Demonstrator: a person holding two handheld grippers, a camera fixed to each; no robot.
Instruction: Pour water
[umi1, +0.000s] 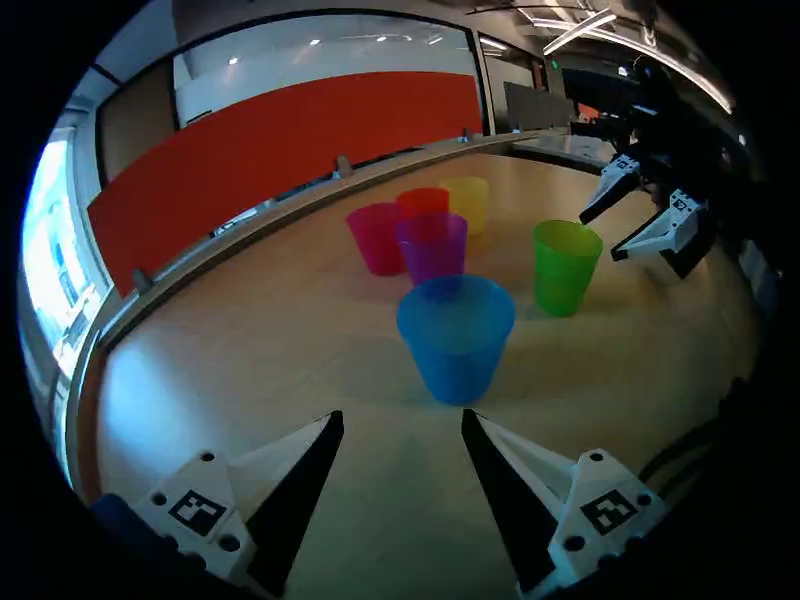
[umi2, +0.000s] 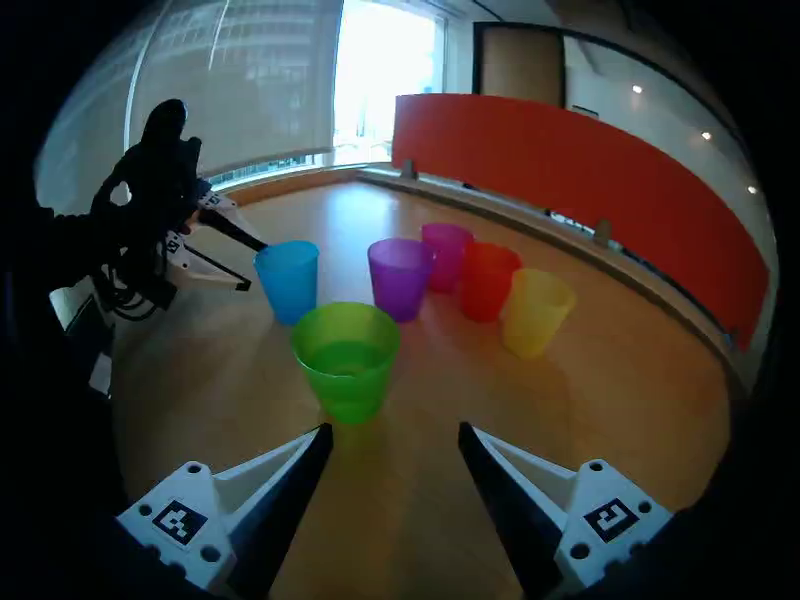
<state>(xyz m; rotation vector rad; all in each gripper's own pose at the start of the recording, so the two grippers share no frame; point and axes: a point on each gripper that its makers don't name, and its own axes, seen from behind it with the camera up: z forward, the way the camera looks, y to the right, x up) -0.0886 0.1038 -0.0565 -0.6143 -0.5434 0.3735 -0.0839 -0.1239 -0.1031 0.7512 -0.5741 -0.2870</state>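
A blue cup (umi1: 455, 335) stands on the wooden table (umi1: 250, 340) just ahead of my open left gripper (umi1: 400, 420), outside its fingers. Behind it cluster purple (umi1: 433, 245), pink (umi1: 376, 237), red (umi1: 422, 202) and yellow (umi1: 466, 200) cups. A green cup (umi1: 565, 265) stands to the right, with my right gripper (umi1: 650, 215) beyond it. In the right gripper view, the green cup (umi2: 346, 360), which seems to hold some liquid, sits just ahead of my open right gripper (umi2: 395, 430). The blue cup (umi2: 288, 280) stands farther left, close to the left gripper (umi2: 225, 250).
A red partition (umi1: 290, 150) runs along the table's far edge (umi1: 330, 190). The purple (umi2: 399, 277), pink (umi2: 446, 252), red (umi2: 487, 280) and yellow (umi2: 535, 310) cups stand in a row right of the green one. A person's dark arm (umi2: 140, 220) holds the left gripper.
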